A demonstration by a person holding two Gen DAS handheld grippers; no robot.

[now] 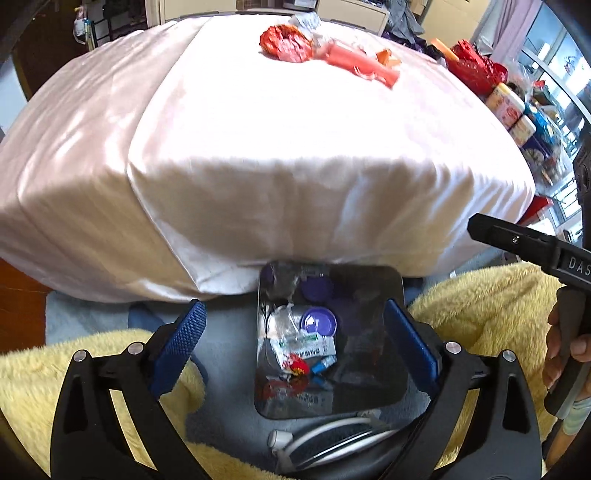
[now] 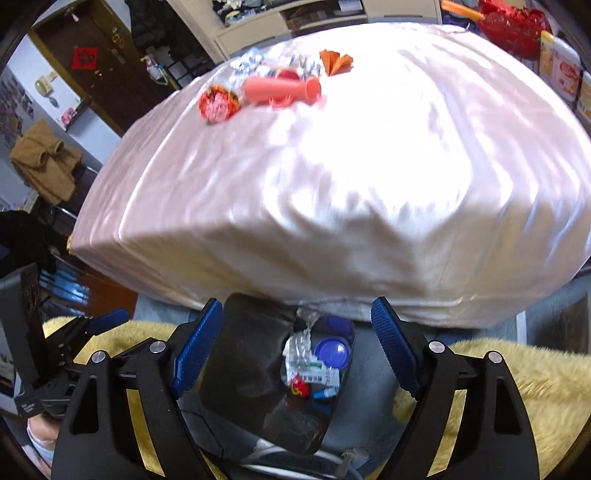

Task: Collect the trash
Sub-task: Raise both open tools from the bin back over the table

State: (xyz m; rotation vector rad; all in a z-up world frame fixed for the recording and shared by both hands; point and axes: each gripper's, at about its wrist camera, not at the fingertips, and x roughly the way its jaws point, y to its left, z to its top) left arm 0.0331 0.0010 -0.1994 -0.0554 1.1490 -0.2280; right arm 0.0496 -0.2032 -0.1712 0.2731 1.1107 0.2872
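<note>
While both hand-held grippers, left [image 1: 293, 332] and right [image 2: 297, 338], hang spread and unladen, the bin [image 1: 369, 280] abuts the table edge [image 1: 314, 254]

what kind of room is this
Probably a lived-in home room, perhaps a bedroom: a pale satin cloth over a raised surface, a yellow fleece blanket, a cluttered shelf, and a brown door.

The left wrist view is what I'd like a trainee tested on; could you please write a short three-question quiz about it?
1. True or false: the left gripper holds a piece of trash.
2. Where is the purple lid? A) on the pink sheet B) inside the black trash bin
3. Name the long trash item beside the crumpled red wrapper.

Key: 1. False, its jaws are open and empty. 2. B. 3. The coral plastic tube.
</note>
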